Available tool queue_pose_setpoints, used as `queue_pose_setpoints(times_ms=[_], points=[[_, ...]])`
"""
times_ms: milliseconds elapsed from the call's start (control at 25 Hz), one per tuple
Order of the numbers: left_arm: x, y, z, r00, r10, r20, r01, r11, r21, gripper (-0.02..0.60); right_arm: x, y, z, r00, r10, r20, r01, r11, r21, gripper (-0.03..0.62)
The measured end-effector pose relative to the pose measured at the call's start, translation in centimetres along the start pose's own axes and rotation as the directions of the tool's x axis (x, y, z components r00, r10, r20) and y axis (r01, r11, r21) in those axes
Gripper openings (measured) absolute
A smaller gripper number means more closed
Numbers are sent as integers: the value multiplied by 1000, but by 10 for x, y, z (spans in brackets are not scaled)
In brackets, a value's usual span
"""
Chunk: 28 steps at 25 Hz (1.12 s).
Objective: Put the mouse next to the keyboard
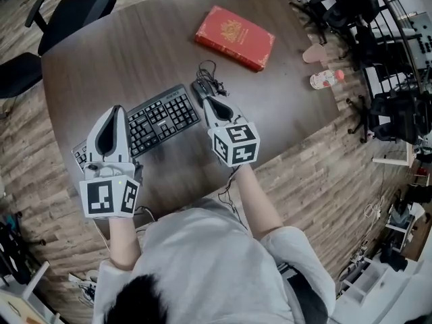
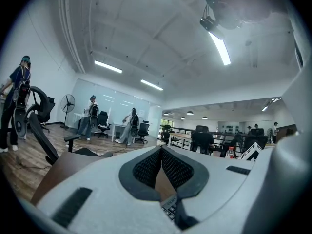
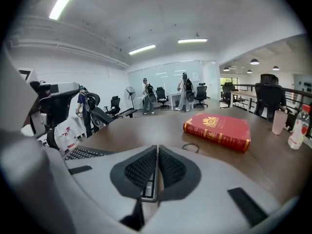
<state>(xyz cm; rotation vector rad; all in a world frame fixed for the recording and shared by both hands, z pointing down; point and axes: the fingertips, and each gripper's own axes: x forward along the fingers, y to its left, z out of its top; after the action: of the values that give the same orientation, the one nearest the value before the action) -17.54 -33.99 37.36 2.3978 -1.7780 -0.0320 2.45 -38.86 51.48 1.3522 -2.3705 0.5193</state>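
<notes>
On the dark wooden table (image 1: 135,46) lies a black keyboard (image 1: 158,120). A small dark mouse (image 1: 200,86) sits just past the keyboard's right end, its cable (image 1: 210,73) bunched behind it. My right gripper (image 1: 206,100) hovers at that right end, tips just short of the mouse, jaws shut with nothing between them. In the right gripper view the pads (image 3: 157,147) meet; the keyboard (image 3: 85,153) shows at left and a cable loop (image 3: 191,147) ahead, while the mouse is hidden. My left gripper (image 1: 116,109) is over the keyboard's left part, also shut (image 2: 161,148).
A red book (image 1: 235,37) (image 3: 218,129) lies at the table's far side. A plastic bottle (image 1: 326,79) and a cup (image 1: 314,52) stand near the right edge. Black office chairs (image 1: 67,15) stand at the left. Several people stand far off in the room.
</notes>
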Motion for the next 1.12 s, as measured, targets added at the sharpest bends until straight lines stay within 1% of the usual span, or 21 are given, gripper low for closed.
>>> queue_pose_setpoints(times_ms=[320,600,800,1120], points=[[-20,-21,7,1000,-2,16,1,1000,25,9,-43,9,25,993,-4,114,7,1000,-24,20],[-43,-42,15,999,-1,43,-1,999,43,9,-88,17,42,980,-3,201,9,1000,-29,20],[-62,-59,22,998,-3,66,-1,998,58,11,-122,22,49,969,-2,247,16,998,-54,20],[-89,-91,33,995,-27,95,18,996,85,9,-171,30,57,949,0,315,25,997,-75,20]])
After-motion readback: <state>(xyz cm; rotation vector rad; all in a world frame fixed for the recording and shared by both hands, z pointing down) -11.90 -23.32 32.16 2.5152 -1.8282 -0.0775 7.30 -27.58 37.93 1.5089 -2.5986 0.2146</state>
